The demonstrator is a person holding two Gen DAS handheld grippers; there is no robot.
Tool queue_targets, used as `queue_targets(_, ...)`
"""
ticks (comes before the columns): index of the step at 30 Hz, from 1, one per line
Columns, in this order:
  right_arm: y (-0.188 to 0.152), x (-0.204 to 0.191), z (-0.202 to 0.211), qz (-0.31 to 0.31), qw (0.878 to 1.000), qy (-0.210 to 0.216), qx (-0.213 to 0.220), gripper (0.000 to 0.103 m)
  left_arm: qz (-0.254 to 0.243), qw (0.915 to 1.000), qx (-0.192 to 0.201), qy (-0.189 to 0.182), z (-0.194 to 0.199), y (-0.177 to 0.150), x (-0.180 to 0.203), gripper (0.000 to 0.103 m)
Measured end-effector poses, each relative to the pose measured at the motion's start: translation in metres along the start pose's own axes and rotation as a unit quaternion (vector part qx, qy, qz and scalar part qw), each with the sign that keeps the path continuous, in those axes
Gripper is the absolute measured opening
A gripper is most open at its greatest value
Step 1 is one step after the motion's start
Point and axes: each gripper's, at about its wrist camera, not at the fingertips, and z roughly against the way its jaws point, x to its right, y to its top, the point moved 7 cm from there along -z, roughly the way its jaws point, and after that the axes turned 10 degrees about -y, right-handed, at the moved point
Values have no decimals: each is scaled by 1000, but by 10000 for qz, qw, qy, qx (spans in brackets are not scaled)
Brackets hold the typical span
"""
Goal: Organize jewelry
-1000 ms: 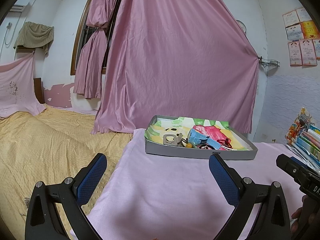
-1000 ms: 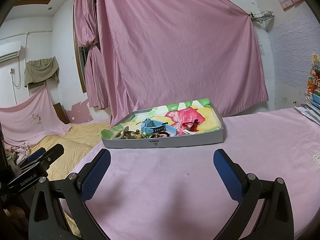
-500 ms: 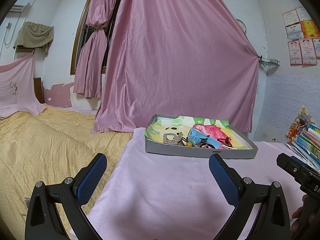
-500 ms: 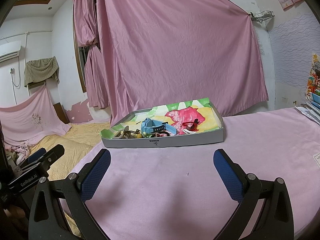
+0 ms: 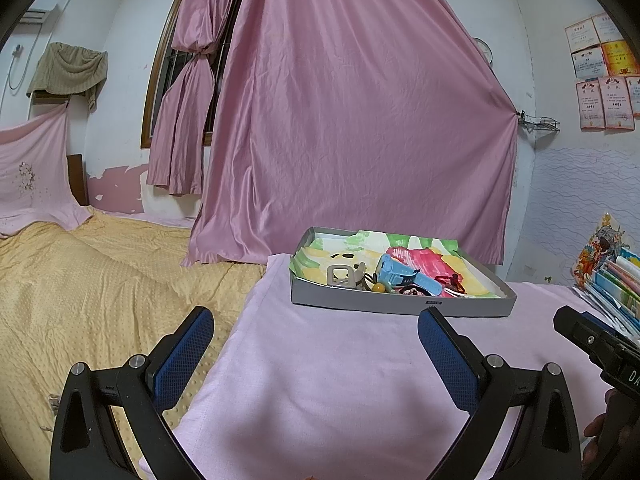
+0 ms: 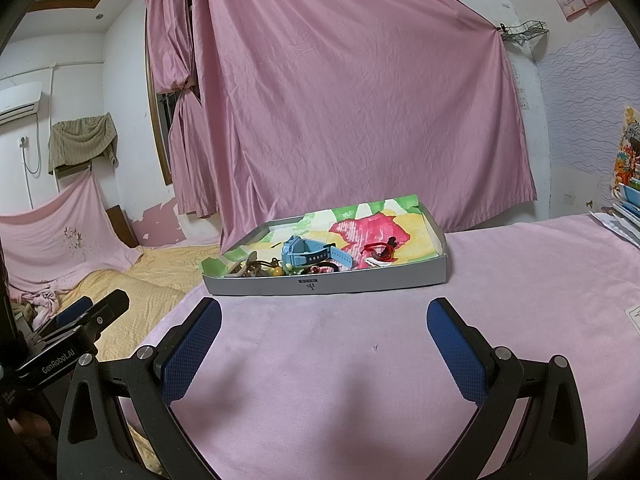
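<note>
A shallow grey box [image 5: 400, 307] [image 6: 360, 282] lined with bright paper sits on the pink-covered table. It holds a light-blue watch [image 5: 404, 276] [image 6: 308, 254], a grey buckle [image 5: 340, 276], an orange bead [image 5: 379, 288], a red string piece [image 6: 382, 250] and other small items heaped at its front. My left gripper [image 5: 316, 332] is open and empty, short of the box. My right gripper [image 6: 324, 320] is open and empty, also short of the box.
A bed with a yellow cover [image 5: 100, 280] lies left of the table. Pink curtains [image 5: 360, 120] hang behind the box. Stacked books and papers [image 5: 612, 284] sit at the table's right. The other gripper shows at each view's edge [image 6: 72, 344].
Both grippers stay open. The views have barely shifted; the box sits slightly nearer in the left wrist view.
</note>
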Motion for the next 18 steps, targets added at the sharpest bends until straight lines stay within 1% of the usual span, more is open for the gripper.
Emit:
queue_targets(6, 0, 0, 0, -1, 10000, -4, -5, 101, -4, 10000, -5, -1, 0, 1, 0, 102)
queue_targets(12, -4, 0, -2, -15, 10000, -12, -33, 101, 1, 10000, -38, -1, 2, -8, -1, 103)
queue_targets(18, -5, 0, -4, -26, 10000, -17, -46, 101, 7, 10000, -57, -17, 1, -9, -2, 103)
